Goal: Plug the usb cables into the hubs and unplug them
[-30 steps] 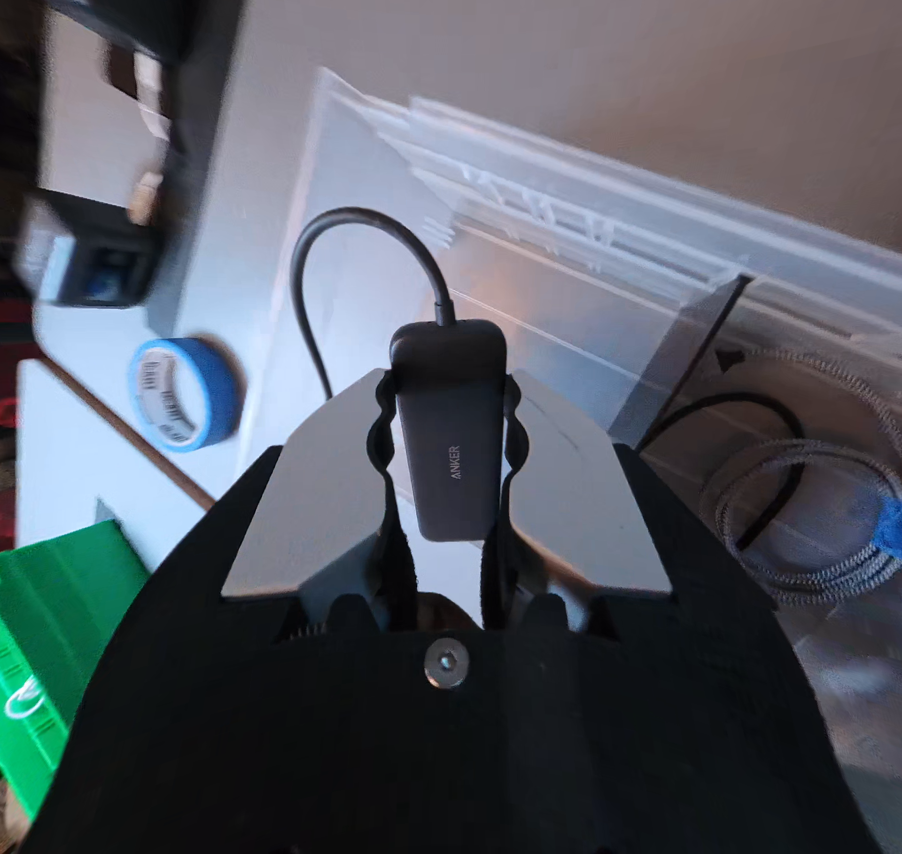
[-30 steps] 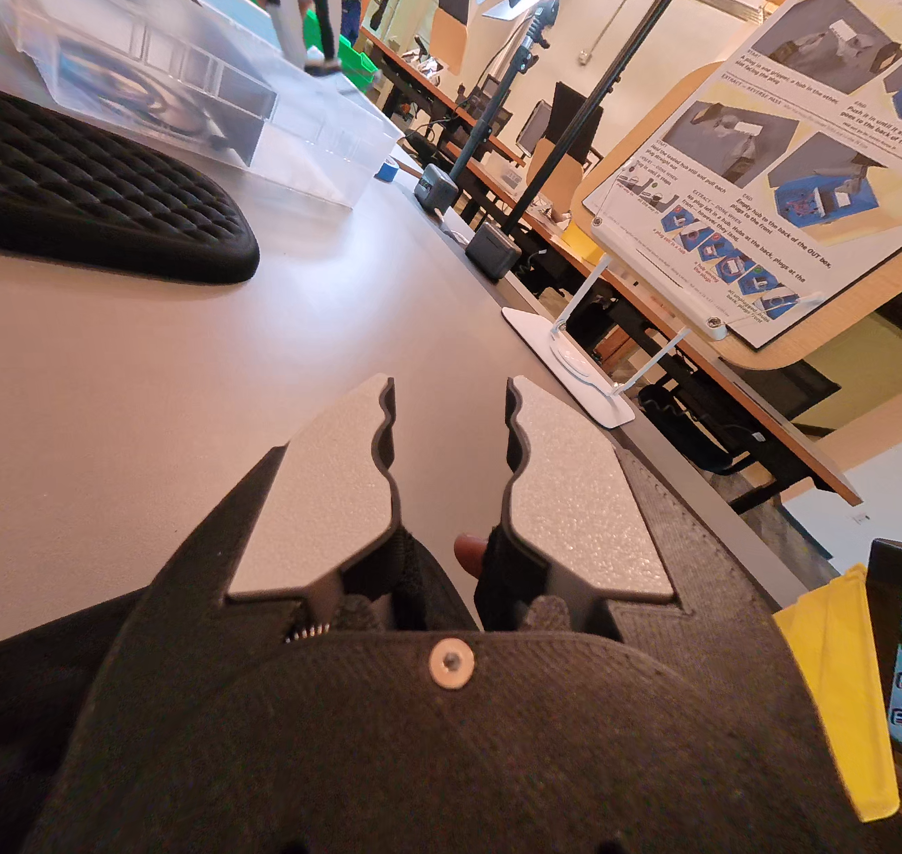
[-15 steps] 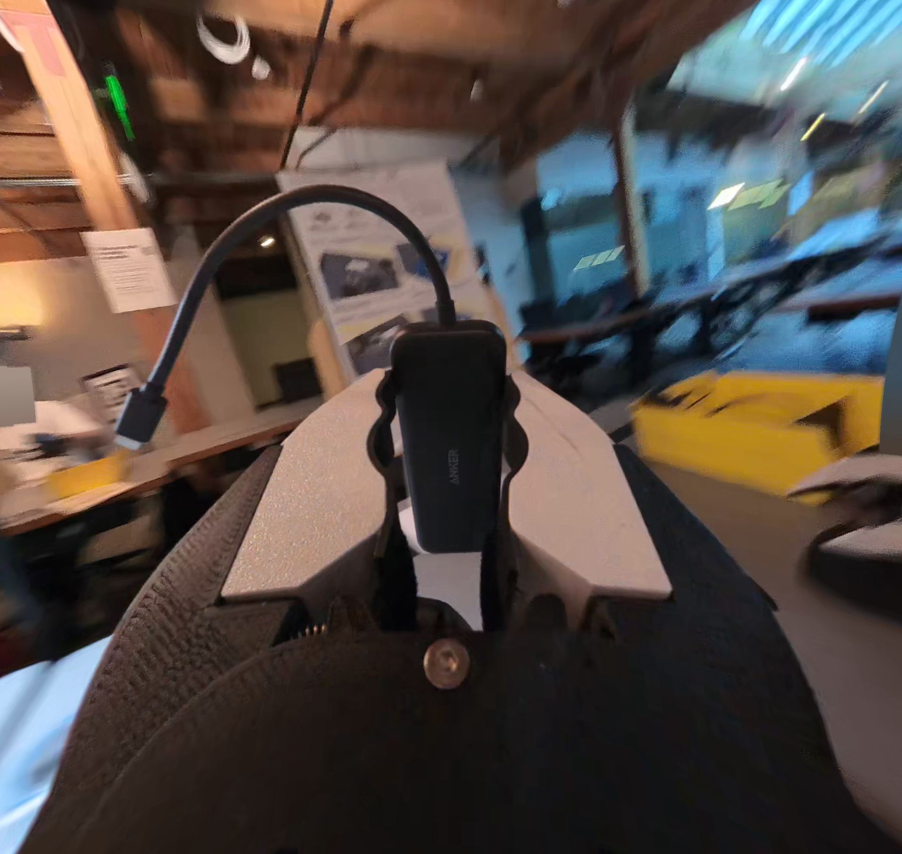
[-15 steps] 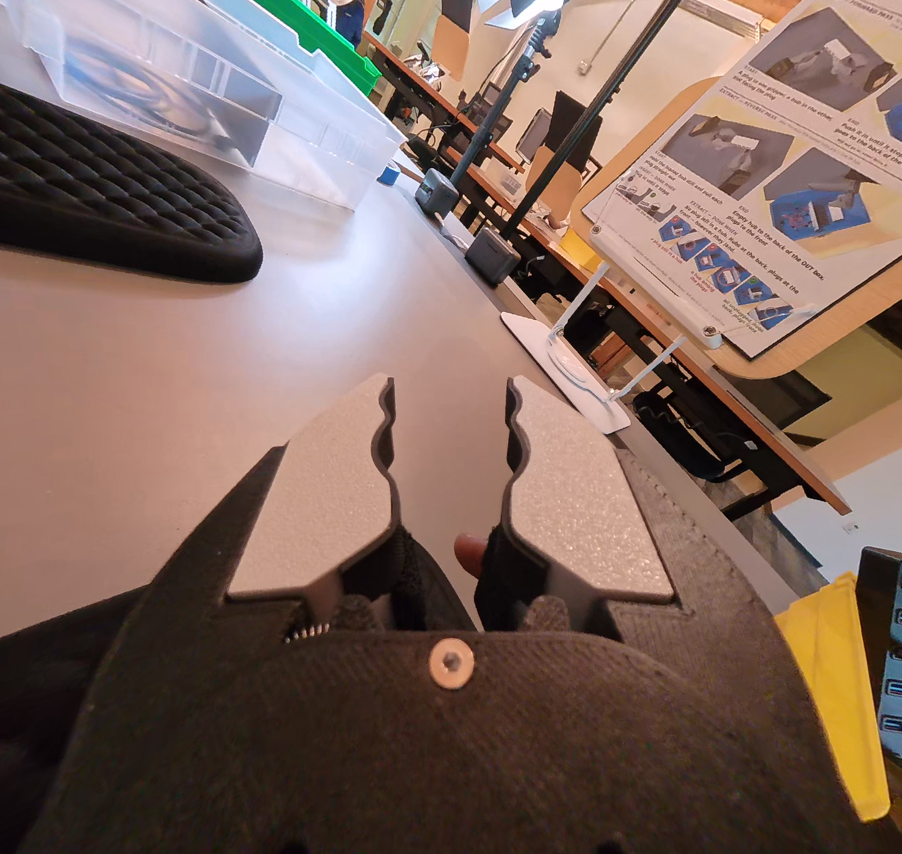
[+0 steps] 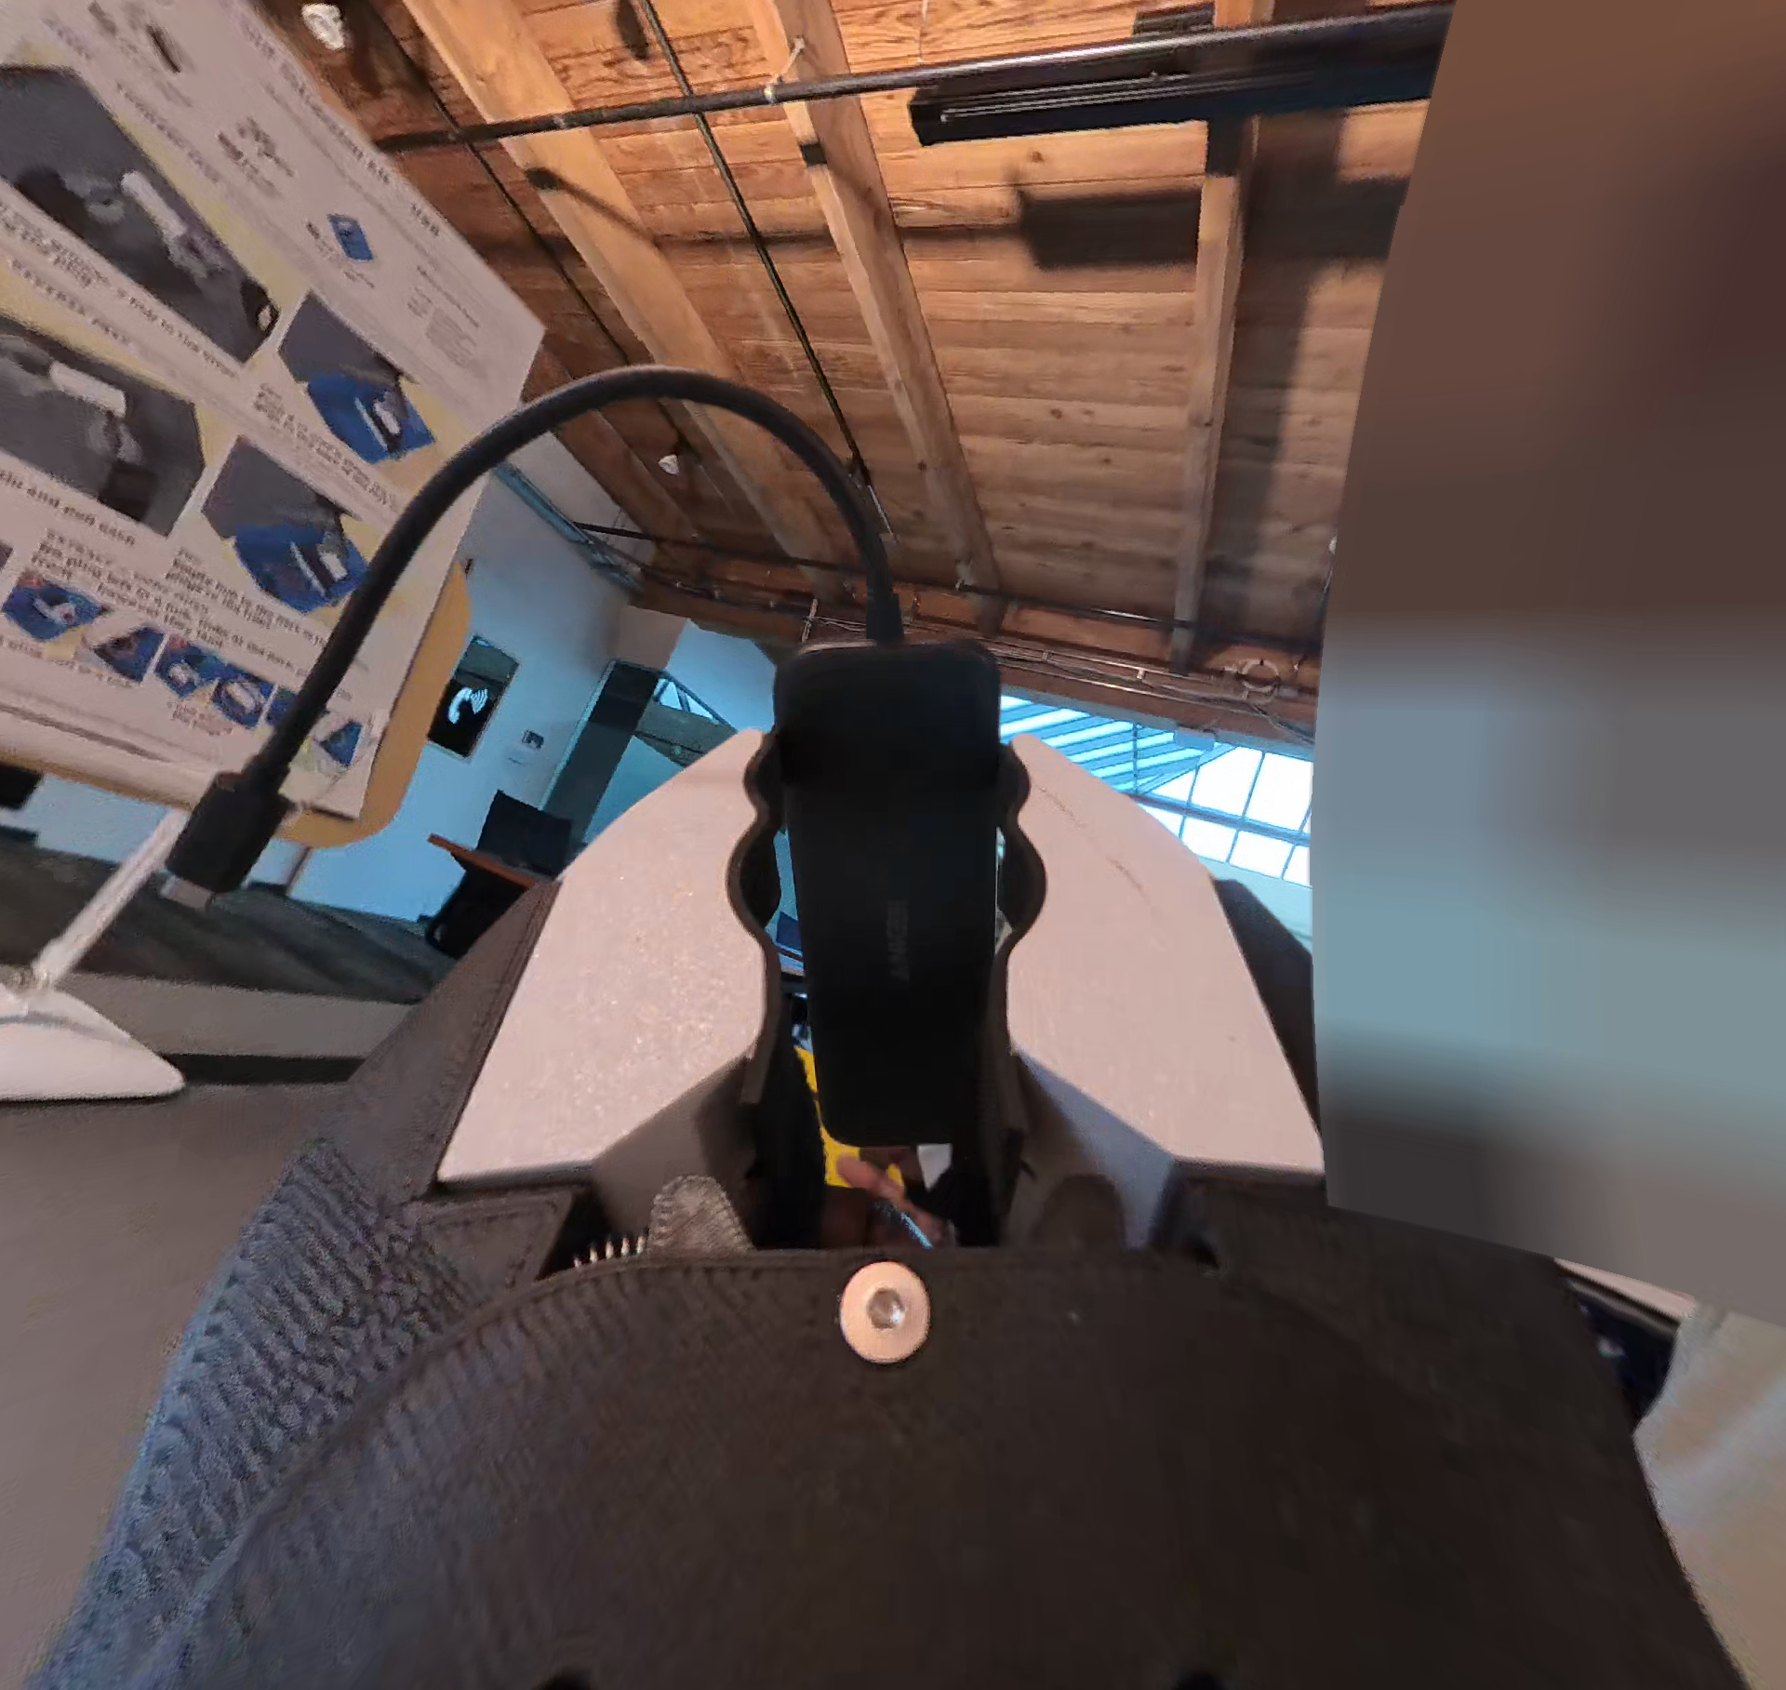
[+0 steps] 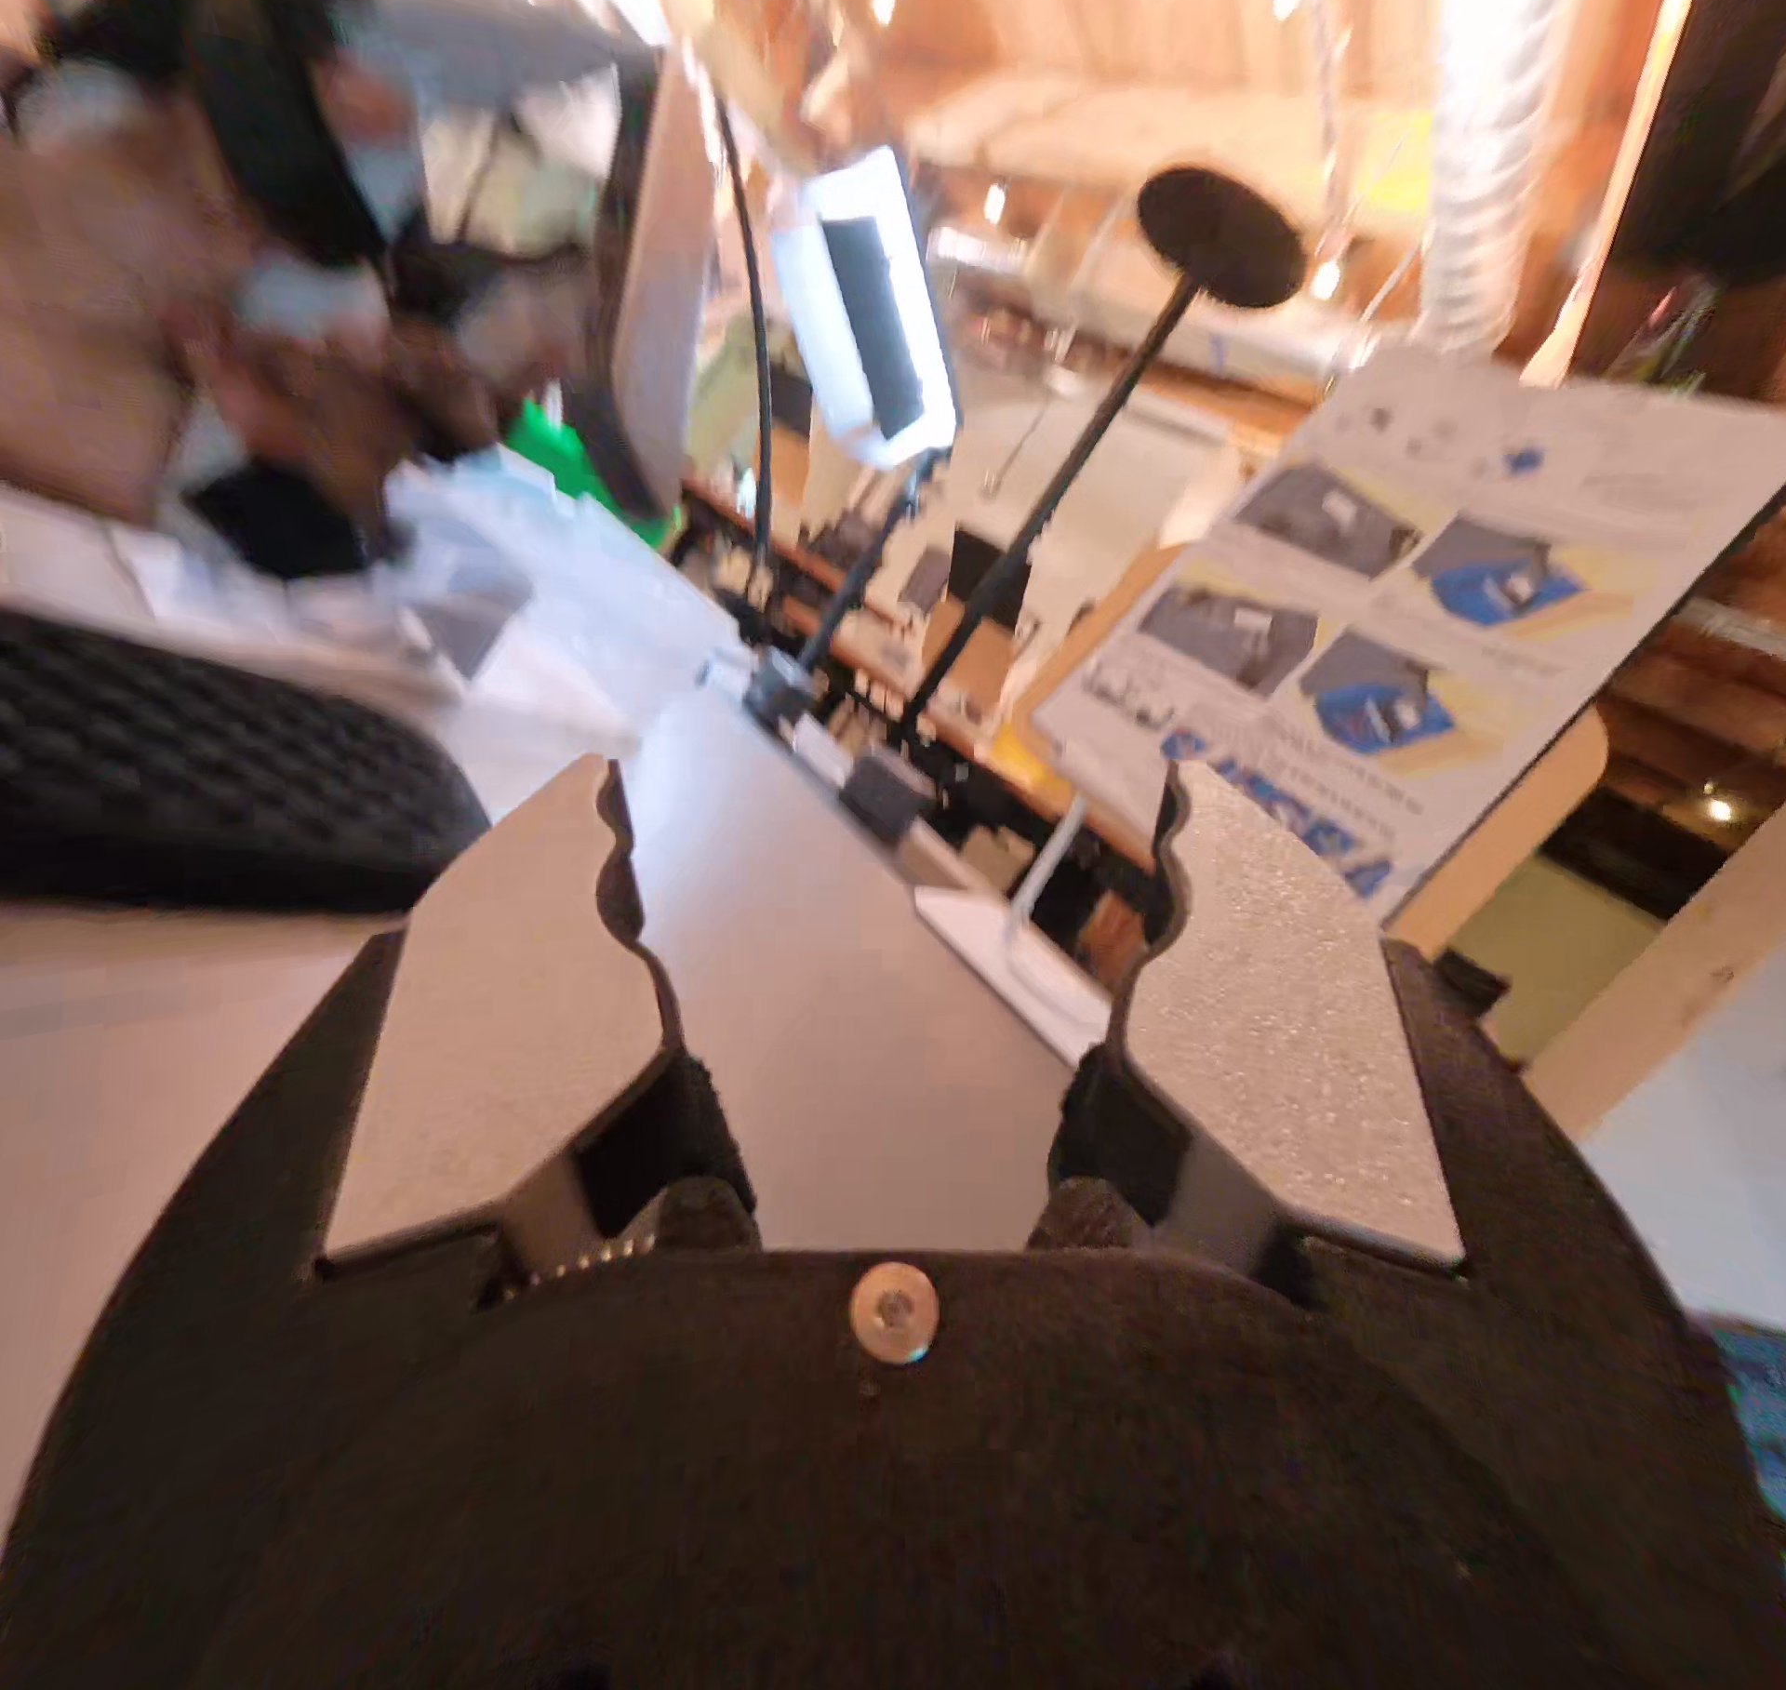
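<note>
So the left gripper is tipped way up, camera looking past its fingers at a wooden plank ceiling with dark rails across it. It's clamped tight on a slim black hub, which stands lengthwise between the two grey fingers with its far end poking out past the tips. There's small lettering on the hub's face, too dim to matter. The hub's own short cable arcs up out of the far end, curves over to the left and hangs down, ending in a black plug dangling free in the air, not plugged into anything. Behind that plug, at the left, an instruction poster with photos and printed text leans on a white stand that sits on the desk. The right edge of that view is a smeared-out patch.

Over on the right gripper, the pose is much lower and flatter, pointing along the pale desk top. Its fingers are spread wide apart with nothing between them. The view is motion-blurred. To the left a black textured pad lies on the desk, with clear plastic bins behind it. Further right are a bright light panel on a pole and the same kind of poster, propped up.
</note>
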Demonstrator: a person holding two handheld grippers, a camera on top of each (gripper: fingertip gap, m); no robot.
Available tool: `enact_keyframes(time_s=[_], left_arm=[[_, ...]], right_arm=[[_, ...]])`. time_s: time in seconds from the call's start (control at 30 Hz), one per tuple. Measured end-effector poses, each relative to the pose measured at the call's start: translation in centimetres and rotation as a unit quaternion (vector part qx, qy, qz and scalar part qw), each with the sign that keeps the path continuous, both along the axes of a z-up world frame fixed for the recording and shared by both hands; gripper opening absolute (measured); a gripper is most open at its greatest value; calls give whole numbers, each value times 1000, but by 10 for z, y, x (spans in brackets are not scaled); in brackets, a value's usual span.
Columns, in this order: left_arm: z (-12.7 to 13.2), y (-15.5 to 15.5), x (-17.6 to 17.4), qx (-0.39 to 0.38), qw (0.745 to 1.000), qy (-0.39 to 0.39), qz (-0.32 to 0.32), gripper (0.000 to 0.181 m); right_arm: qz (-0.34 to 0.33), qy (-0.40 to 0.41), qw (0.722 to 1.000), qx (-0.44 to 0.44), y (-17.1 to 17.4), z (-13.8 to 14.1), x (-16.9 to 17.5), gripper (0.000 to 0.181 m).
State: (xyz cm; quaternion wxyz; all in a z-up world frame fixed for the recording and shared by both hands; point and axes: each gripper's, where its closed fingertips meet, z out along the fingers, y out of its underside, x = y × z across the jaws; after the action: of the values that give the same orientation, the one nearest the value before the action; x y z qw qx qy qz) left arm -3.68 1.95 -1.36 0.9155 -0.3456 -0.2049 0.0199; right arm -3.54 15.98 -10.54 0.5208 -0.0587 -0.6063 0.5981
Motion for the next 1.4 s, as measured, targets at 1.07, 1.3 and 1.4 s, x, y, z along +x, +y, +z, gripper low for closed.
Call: enact_keyframes(time_s=[1.07,1.3,1.4], left_arm=[[-93,68,13,-296,939,7,-173,51],[-100,71,28,-537,785,305,58,51],[-117,87,31,-584,721,365,69,43]], right_arm=[[73,-37,996,-25,-23,21,26,12],[117,-82,981,135,-32,-5,42,12],[149,-87,968,181,-44,-11,55,12]])
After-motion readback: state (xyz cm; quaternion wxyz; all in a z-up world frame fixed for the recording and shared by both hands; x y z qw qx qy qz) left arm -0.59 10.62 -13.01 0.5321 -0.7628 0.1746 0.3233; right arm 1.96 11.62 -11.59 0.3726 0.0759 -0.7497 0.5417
